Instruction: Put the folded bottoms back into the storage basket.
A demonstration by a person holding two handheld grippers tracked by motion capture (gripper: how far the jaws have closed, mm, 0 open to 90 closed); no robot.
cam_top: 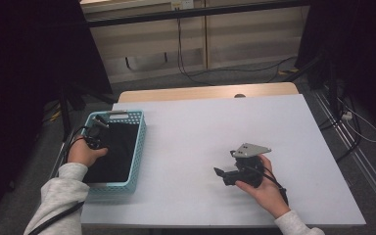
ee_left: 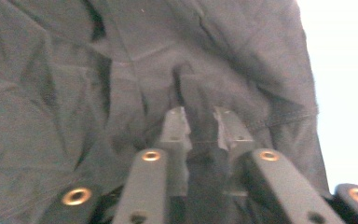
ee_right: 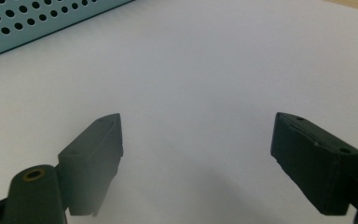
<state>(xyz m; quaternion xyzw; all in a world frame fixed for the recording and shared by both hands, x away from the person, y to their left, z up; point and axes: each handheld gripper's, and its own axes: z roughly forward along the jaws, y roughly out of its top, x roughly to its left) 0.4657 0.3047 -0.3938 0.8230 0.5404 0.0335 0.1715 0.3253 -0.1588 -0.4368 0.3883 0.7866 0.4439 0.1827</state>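
Observation:
A teal perforated basket (cam_top: 138, 147) stands at the table's left edge, with a black cloth (cam_top: 115, 152) lying inside it. My left gripper (cam_top: 98, 128) reaches down into the basket's far end over the cloth. In the left gripper view its jaws stand narrowly apart with a raised fold of the black cloth (ee_left: 74, 70) filling the gap at the left gripper (ee_left: 200, 116) tips. My right gripper (cam_top: 225, 164) rests low over the white table (cam_top: 200, 127) at the right, pointing left. The right gripper (ee_right: 196, 135) is open wide, with bare table between its jaws.
The basket's corner (ee_right: 37, 18) lies far ahead of the right jaws. A wooden desk edge (cam_top: 205, 92) runs behind the white top. Cables (cam_top: 357, 122) trail on the floor at the right, and a dark stand (cam_top: 66, 112) is at the left.

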